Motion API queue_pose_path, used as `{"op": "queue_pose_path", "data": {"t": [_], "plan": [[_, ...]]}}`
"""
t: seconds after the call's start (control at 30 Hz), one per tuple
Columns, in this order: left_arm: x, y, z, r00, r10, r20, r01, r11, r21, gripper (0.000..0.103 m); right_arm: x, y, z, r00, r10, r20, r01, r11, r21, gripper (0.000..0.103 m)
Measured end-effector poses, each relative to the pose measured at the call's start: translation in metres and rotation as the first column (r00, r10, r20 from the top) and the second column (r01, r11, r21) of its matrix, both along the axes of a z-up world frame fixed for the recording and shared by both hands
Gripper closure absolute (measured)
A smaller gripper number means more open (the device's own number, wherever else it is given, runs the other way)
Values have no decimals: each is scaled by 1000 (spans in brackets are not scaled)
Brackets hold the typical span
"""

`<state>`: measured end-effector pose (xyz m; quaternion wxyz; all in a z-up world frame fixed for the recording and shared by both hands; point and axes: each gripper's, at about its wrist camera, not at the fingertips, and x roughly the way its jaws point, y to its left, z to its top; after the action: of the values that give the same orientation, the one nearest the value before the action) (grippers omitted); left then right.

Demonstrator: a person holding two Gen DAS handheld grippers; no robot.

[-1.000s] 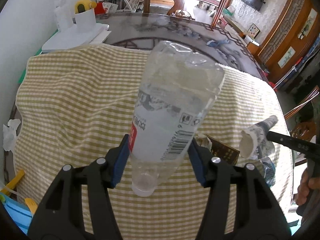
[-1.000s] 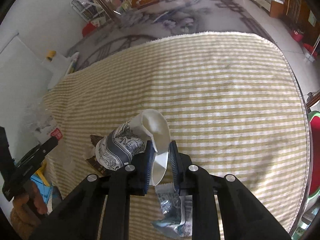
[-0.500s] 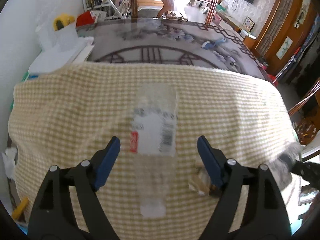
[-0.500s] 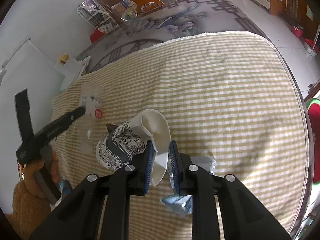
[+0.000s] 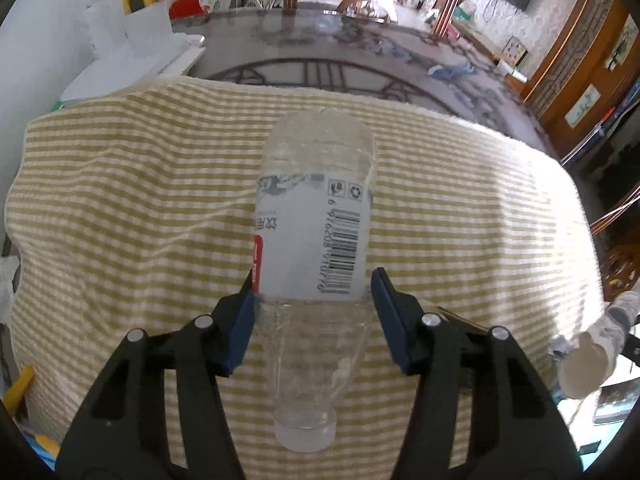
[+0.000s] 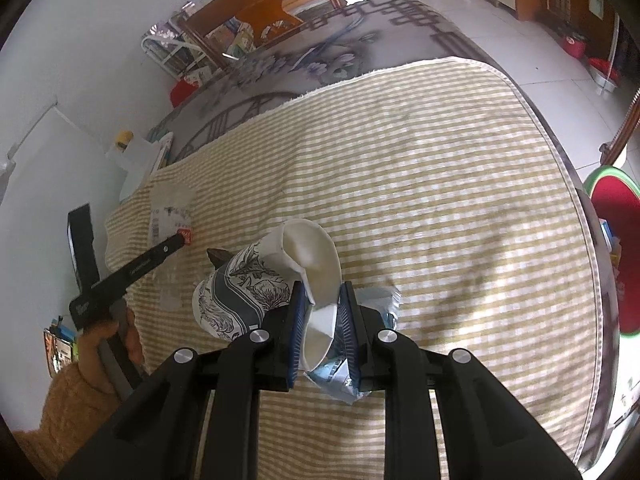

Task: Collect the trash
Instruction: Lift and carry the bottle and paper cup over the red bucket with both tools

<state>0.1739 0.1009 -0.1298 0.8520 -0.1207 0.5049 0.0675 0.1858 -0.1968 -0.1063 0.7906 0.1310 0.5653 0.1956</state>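
**Both claws loaded: bottle on the left, paper cup on the right**

Left gripper (image 5: 312, 312): blue pads sit either side of a clear plastic bottle w/ white barcode label (image 5: 314, 240). Jaws have just been closing; the bottle is between them, left pad against the label's lower edge by the red patch, right pad at the bottle's side just under the barcode. Reads as clamped on the bottle. White cap end points toward the camera, rounded base points away. Bottle lies over the yellow-and-white checked cloth (image 5: 120, 200); can't tell if it touches the cloth or is raised off it.

Right gripper (image 6: 322, 320): jaws drawn close together, pinching the flattened white rim of a crushed paper cup w/ grey-blue floral print (image 6: 256, 276). Cup body sticks out to the left of the pads, open mouth facing up and away. Beneath and just right of the pads: a crumpled silvery-blue foil wrapper (image 6: 340, 376) on the cloth, partly hidden by the fingers. A small dark brown scrap (image 6: 218, 257) pokes out behind the cup.

Further out in the right-wrist view: a hand in an orange knit sleeve (image 6: 108, 332) grips the black handle of the left tool. Beyond the cloth, dark patterned tabletop (image 6: 320, 64) w/ a white box (image 5: 132, 60) at its edge near the wall.
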Motion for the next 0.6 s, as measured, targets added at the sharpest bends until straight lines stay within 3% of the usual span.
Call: {"op": "queue_pose_path", "data": {"t": [0.23, 0.6], "plan": [[-24, -26, 30, 997, -35, 66, 36, 999, -23, 49, -2, -9, 2, 1000, -16, 6, 15, 1000, 12, 85], [-32, -97, 65, 979, -153, 131, 160, 986, -45, 49, -12, -40, 9, 999, -47, 27, 46, 999, 26, 84]]}}
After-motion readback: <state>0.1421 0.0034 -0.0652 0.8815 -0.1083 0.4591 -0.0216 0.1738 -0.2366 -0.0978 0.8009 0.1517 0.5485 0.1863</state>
